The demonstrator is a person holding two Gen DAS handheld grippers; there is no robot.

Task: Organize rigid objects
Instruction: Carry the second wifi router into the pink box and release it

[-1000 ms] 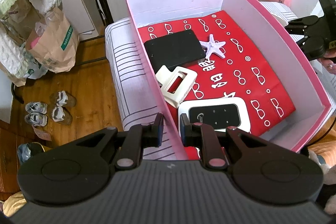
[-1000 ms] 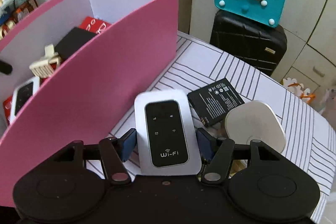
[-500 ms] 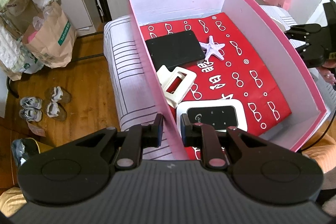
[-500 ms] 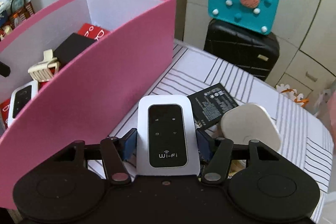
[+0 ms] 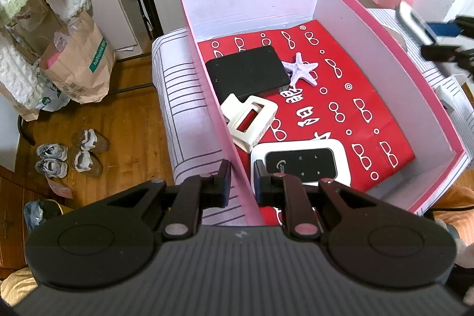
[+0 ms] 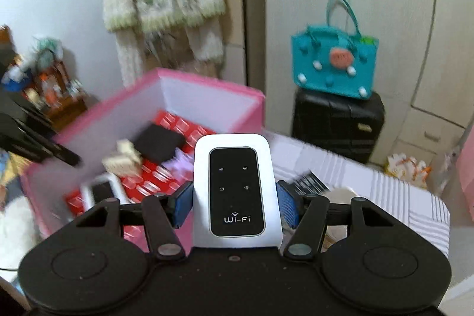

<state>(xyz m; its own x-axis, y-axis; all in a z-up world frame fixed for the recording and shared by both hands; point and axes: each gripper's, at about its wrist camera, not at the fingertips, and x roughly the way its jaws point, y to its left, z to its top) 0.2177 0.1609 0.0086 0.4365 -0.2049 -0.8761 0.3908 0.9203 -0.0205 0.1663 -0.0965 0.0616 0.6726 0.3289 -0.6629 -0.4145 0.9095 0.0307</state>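
Right fingers: the blue pads [image 6: 182,205] of the right gripper [image 6: 235,203] are being pressed against both long sides of a white Wi-Fi router [image 6: 236,191], which is being held clear of the striped surface [image 6: 414,197], near the pink box [image 5: 385,28].
Left fingers: the left gripper [image 5: 241,178] is being kept nearly closed across the near-left wall of the pink box, one finger outside and one inside; whether the wall is actually being pinched cannot be told.
Router being carried: it is being shown screen-up with its dark panel and "Wi-Fi" lettering facing the right wrist camera; in the left wrist view it is appearing blurred at the right edge, outside the right wall.
Box contents: a second white router [image 5: 299,163], a cream hair claw [image 5: 250,123], a black flat case [image 5: 247,73] and a pale starfish [image 5: 300,68] are lying on a red patterned sheet [image 5: 340,96].
In the way: the right wall of the box is standing between the carried router and the red sheet.
Left outside: a dark battery [image 6: 309,182] and a pale rounded item [image 6: 340,194] are being partly hidden behind the right finger.
Surroundings: a teal bag [image 6: 334,64] is sitting on a black suitcase [image 6: 337,123]; a paper bag [image 5: 80,61] and shoes [image 5: 71,156] are standing on the wooden floor [image 5: 130,114].
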